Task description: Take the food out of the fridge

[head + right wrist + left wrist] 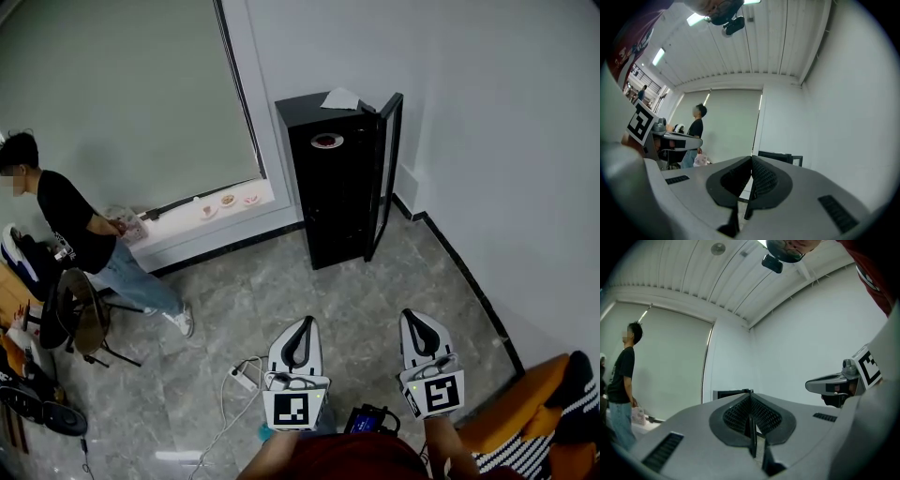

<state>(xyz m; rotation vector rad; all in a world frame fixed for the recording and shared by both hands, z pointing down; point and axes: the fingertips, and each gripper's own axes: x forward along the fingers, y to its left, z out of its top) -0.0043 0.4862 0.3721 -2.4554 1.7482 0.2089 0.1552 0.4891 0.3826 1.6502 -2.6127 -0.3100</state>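
So the fridge (328,202) is a tall black box standing upright in the corner, long axis vertical, well ahead of both sets of fingers and roughly between the lines they point along. Its front faces back toward the grippers. The door (385,173) is swung open on the right side, its edge pointing back at us. There's a plate (326,142) with something red on it up near the top of the dark opening; can't tell exactly what it sits on.

The left gripper (299,325) and right gripper (418,321) both have their fingers pressed together with nothing between them, tips aimed at the fridge.

Ahead of the fingers it's just bare floor (281,291) all the way to the fridge. Right of the right fingers the wall (525,187) runs close by the open door. A cable (234,398) lies just left of the left gripper. Further left there's a window ledge (202,225), a person (70,225) standing at it and a chair (82,319), all well apart from the fingers.
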